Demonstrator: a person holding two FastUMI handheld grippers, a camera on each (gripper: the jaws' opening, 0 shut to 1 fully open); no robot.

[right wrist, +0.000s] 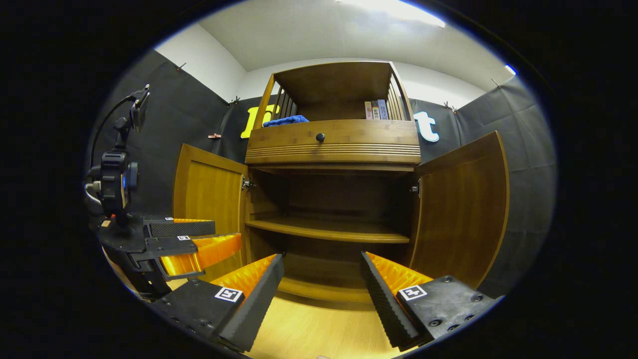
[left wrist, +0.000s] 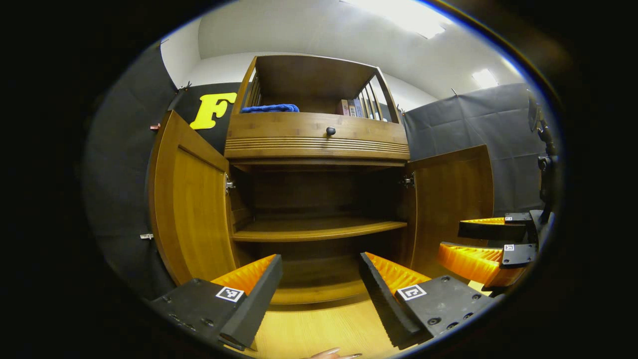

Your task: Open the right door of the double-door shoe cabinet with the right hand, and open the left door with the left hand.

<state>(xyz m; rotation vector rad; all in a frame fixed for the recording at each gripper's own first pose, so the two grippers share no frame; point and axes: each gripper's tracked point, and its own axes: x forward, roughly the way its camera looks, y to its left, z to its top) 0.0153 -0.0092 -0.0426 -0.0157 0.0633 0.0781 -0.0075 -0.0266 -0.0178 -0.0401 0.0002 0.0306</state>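
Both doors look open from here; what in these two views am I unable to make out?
- Door fronts and handles: left door and right door show inner faces in both views.
- Book titles: too small, right gripper view.
- Cabinet's bottom shelf: partly behind the left hand-held gripper, left gripper view.
- Interior back: too dark.

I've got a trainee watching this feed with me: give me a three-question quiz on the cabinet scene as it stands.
1. True or false: the left door and the right door both stand open.
2. What lies on the top shelf beside the books? A) blue cloth B) a shoe C) a cup
3. Fill in: the left gripper and the right gripper are both ____, holding nothing.

Key: 1 true; 2 A, the blue cloth; 3 open.
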